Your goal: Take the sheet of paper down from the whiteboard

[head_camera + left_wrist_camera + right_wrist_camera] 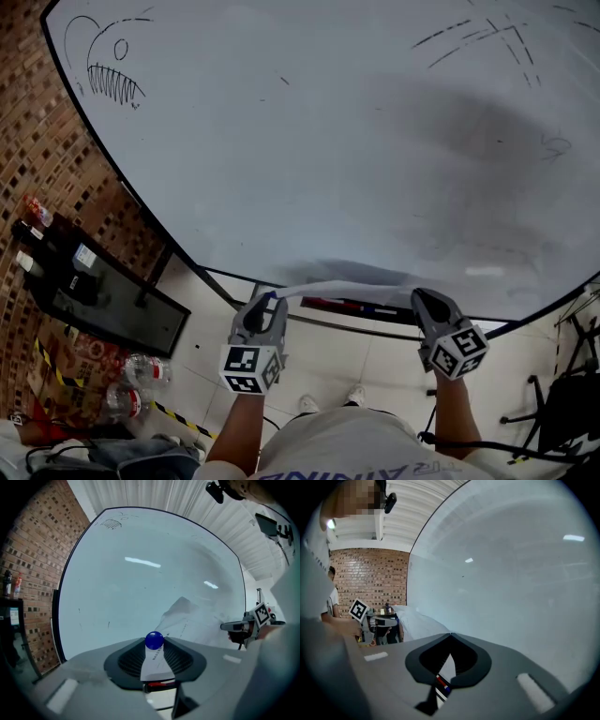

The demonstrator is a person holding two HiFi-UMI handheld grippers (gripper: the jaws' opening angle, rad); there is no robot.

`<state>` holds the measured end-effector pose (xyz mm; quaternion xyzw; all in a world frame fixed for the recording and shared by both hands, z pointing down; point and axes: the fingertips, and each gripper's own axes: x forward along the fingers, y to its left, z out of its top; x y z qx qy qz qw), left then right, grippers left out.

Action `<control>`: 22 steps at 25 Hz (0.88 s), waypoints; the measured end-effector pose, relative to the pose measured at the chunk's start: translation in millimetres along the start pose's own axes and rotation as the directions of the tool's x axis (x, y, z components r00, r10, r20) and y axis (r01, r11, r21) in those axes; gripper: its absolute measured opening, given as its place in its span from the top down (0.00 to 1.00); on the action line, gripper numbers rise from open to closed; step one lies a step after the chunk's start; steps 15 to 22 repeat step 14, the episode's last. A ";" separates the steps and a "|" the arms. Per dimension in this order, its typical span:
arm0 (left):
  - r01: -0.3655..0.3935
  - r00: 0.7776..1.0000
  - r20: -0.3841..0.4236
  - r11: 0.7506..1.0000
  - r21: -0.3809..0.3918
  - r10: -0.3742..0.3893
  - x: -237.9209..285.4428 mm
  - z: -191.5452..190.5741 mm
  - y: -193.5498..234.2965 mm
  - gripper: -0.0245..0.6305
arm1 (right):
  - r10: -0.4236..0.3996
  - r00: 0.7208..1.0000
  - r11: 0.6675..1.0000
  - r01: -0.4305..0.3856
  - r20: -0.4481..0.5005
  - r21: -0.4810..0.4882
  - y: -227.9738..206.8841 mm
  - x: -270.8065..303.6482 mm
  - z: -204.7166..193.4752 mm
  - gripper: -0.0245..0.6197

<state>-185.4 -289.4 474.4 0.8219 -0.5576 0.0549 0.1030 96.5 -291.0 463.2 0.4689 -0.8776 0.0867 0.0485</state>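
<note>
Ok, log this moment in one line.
paper: held in front of whiteboard, slung between both grippers | left gripper: shut on blue ball, paper with it | right gripper: shut on paper

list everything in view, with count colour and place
whiteboard: one, white, straight ahead, fish doodle top left
sheet of paper: one, white, off the board, held between both grippers
blue magnet: one, on the paper's corner in the left gripper's jaws
markers: count unclear, red and dark, along the board's bottom edge
water bottles: two, clear, floor at left
cabinet: one, black, far left
shoes: two, white, floor
left gripper: grey, closed on the magnet
right gripper: grey, shut on the paper
</note>
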 end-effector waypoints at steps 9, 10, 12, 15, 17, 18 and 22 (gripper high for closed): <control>0.008 1.000 -0.002 1.000 0.016 -0.008 8.9 3.8 -3.6 0.76 | -0.044 0.999 0.999 0.044 0.006 0.018 -18.1 -9.8 -3.0 0.95; 0.009 1.000 -0.002 1.000 0.015 -0.009 9.6 3.8 -4.1 0.76 | -0.044 0.999 0.999 0.044 0.006 0.018 -18.3 -10.2 -3.2 0.95; 0.010 1.000 0.000 1.000 0.012 -0.010 10.2 3.9 -5.0 0.76 | -0.045 0.999 0.999 0.045 0.006 0.016 -18.7 -11.3 -2.9 0.95; 0.012 1.000 0.001 1.000 0.008 -0.012 10.3 4.0 -6.3 0.76 | -0.046 0.999 0.999 0.046 0.006 0.015 -19.5 -13.0 -2.5 0.95; 0.012 1.000 0.001 1.000 0.008 -0.012 10.3 4.0 -6.3 0.76 | -0.046 0.999 0.999 0.046 0.006 0.015 -19.5 -13.0 -2.5 0.95; 0.012 1.000 0.001 1.000 0.008 -0.012 10.3 4.0 -6.3 0.76 | -0.046 0.999 0.999 0.046 0.006 0.015 -19.5 -13.0 -2.5 0.95; 0.012 1.000 0.001 1.000 0.008 -0.012 10.3 4.0 -6.3 0.76 | -0.046 0.999 0.999 0.046 0.006 0.015 -19.5 -13.0 -2.5 0.95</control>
